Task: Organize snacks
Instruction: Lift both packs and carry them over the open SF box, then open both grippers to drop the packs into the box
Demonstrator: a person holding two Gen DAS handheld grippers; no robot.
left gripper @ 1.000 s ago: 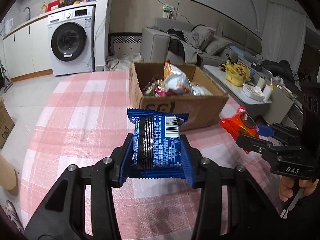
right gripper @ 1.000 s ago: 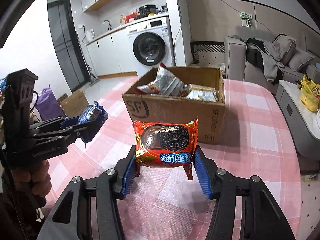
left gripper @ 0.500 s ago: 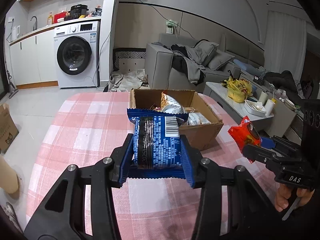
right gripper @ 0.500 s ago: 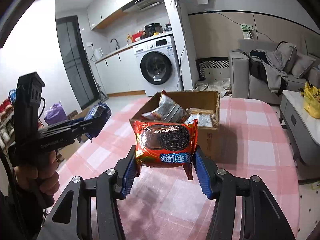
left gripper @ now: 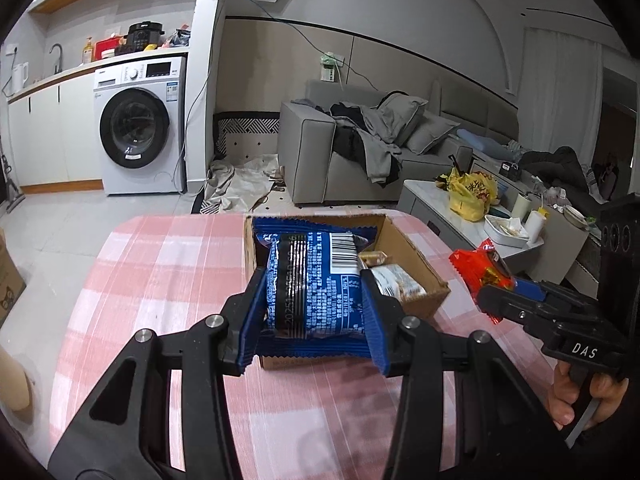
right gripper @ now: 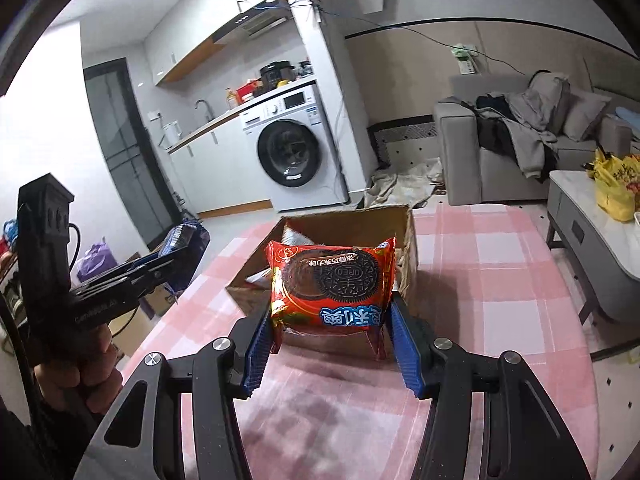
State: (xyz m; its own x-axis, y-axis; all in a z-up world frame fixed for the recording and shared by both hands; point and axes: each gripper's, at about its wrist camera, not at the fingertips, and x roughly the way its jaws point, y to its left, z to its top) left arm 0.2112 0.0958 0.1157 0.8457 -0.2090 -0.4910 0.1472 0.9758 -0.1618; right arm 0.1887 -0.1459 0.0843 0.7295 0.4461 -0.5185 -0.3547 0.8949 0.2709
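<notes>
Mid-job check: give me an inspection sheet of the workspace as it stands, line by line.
Surface: table under a pink checked cloth.
Job's things: open cardboard box with wrapped snacks inside; blue snack pack; red cookie pack.
Clutter: nothing seen on the cloth besides the box.
Grippers: left gripper shut on the blue snack pack; right gripper shut on the red cookie pack; both held above the cloth, short of the box.
Cables: a wire runs along the back wall to a socket.
Surroundings: washing machine, grey sofa with clothes, side table with a yellow bag.

Dim indoor light, ceiling glare, fisheye-bent edges, dark corners.
</notes>
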